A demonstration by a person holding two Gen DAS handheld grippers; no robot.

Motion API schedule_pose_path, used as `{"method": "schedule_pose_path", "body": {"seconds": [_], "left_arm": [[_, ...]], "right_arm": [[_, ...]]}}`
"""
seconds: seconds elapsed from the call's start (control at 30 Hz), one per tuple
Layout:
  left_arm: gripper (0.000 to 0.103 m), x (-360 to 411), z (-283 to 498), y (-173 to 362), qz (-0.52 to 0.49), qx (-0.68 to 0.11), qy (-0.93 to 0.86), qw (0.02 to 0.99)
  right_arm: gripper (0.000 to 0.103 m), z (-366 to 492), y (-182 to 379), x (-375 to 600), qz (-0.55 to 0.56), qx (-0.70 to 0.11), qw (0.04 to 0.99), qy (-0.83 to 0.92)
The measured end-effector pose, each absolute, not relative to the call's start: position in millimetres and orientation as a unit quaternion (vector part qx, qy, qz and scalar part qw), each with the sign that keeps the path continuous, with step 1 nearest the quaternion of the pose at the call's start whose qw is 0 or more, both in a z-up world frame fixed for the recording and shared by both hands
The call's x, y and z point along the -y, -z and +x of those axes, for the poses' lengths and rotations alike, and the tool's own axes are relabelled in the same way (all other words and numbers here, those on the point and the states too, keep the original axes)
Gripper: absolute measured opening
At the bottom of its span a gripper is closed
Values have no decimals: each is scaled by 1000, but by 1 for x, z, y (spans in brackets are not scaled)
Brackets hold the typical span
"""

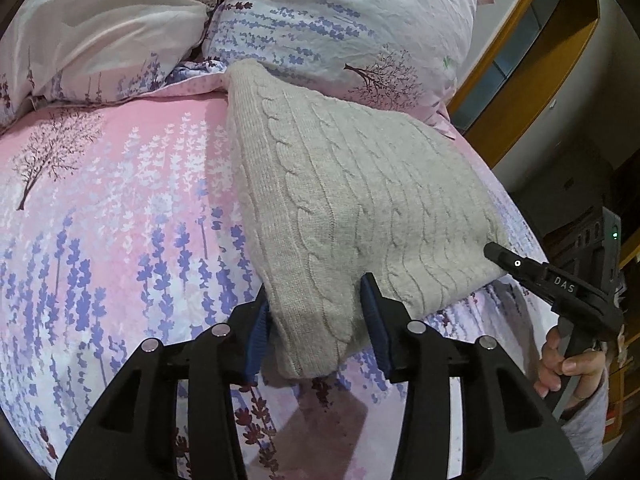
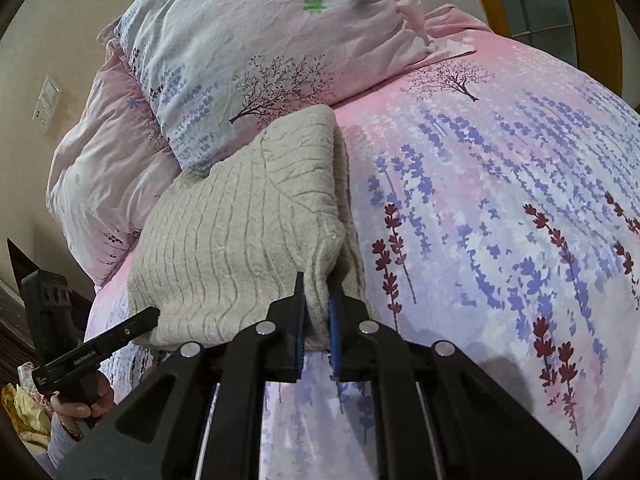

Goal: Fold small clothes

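Nearest the left wrist lens: left gripper (image 1: 320, 320), blue pads either side of the near corner of the folded knit sweater (image 1: 352, 200); pads look pressed into the bunched corner, so read as grasping the sweater, jaws partly apart on thick cloth; no earlier view to compare. Right gripper (image 2: 318, 320) clenched on the other near corner, thin lip of knit pinched between the pads, jaws almost together; also visible from the left view at the sweater's right edge (image 1: 516, 264), handle in a hand (image 1: 568, 360).

Sweater location: on the bed (image 1: 120, 220), flower-print sheet, far end touching the pillow (image 1: 340, 32); already doubled over, layered edges visible in the right view (image 2: 240, 220); lies flat apart from the two held corners.

Step in hand, as a judgement: mid-fold, both near corners gripped for one more fold or a final squaring-up; cannot tell which.

Next move calls for: both corners lifted together and level, carried toward the pillow end, laid down edge on edge; equal tension across both grippers so the layers don't shear; release only once the cloth rests.

Risk: thick cable knit may slip out of the wider left grasp; pillow crowds the far edge.
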State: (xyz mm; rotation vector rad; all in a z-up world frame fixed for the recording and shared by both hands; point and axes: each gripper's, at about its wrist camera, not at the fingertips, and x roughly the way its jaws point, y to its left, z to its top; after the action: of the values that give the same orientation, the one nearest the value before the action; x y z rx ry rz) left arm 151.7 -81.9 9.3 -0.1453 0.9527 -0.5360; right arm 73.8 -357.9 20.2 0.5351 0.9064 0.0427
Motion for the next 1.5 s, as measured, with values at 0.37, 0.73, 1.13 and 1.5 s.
{"method": "schedule_pose_path", "body": {"seconds": [0.37, 0.73, 1.13, 1.5], "left_arm": [[60, 75, 153, -16, -72, -453, 253, 852], [86, 39, 207, -29, -194, -465, 244, 829], [73, 68, 241, 0, -238, -490, 275, 793], [39, 39, 236, -10, -265, -470, 307, 784]], "right_arm": [[18, 69, -27, 363, 276, -434, 857, -33], [74, 115, -48, 401, 343, -426, 836, -44], [62, 165, -4, 393, 388, -485, 778, -96], [26, 158, -15, 374, 416, -445, 779, -149]]}}
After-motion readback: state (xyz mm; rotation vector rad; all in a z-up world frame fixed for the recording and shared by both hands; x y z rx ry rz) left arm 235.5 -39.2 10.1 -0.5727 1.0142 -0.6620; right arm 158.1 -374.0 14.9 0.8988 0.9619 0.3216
